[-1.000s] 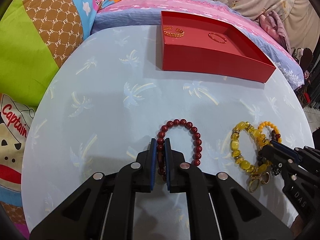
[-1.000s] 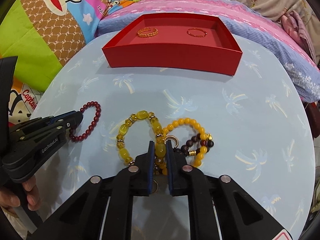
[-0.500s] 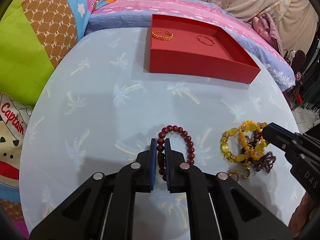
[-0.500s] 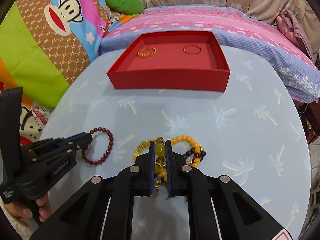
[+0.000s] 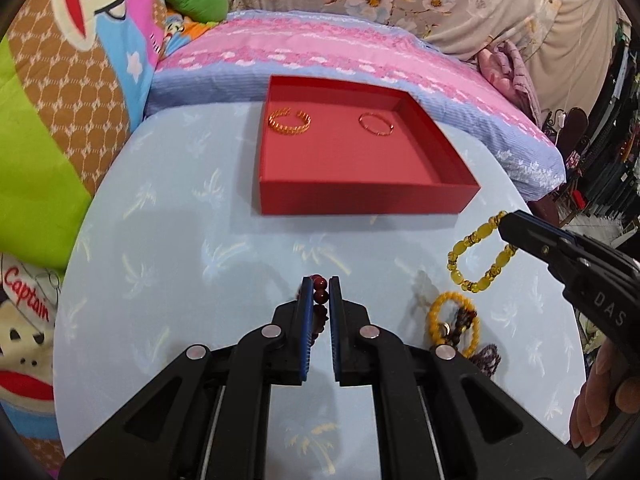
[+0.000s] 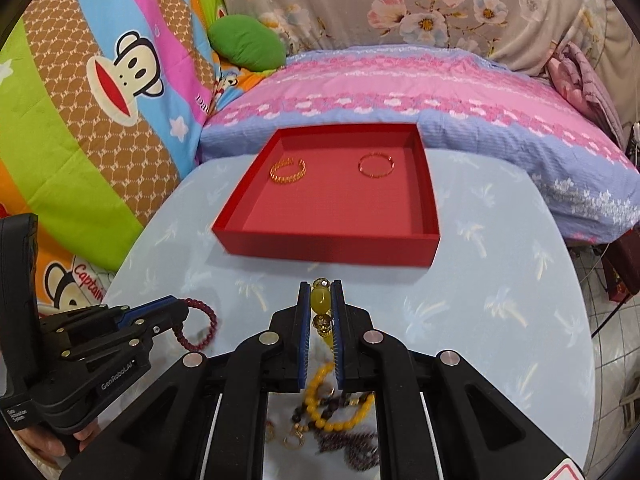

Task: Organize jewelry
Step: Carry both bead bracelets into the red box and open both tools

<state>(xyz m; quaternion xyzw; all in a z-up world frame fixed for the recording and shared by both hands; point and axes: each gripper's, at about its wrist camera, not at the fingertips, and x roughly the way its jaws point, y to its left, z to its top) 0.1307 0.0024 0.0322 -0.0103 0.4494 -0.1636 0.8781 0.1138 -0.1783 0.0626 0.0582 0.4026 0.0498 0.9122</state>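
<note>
Two grippers each carry one bracelet clear of the table [image 5: 168, 240]. Left gripper [image 5: 321, 284]: jaws clamped on the dark red bead bracelet [image 5: 320, 294], whose loop hangs below the fingers, seen better from the right wrist [image 6: 200, 328]. Right gripper [image 6: 321, 292]: jaws clamped on the yellow bead bracelet [image 6: 320, 300], a large bead pinched between the pads; from the left wrist its loop [image 5: 476, 258] dangles at 3 o'clock. Red tray [image 5: 360, 204] lies at 12 o'clock from both tools, open, with a gold cuff [image 5: 289, 121] at its 11 o'clock corner and a thin bangle [image 5: 376, 124] at 1 o'clock. An orange bead bracelet [image 5: 454, 322] and darker strands remain on the table below the right gripper; whether any strand is snagged on the lifted loop cannot be told, being partly hidden. To do the carry well: keep both grips firm, lift until the loops clear the tray's near wall, travel slowly to limit swinging, and lower each bracelet onto bare floor in the near half, apart from the cuff and bangle, before opening.
</note>
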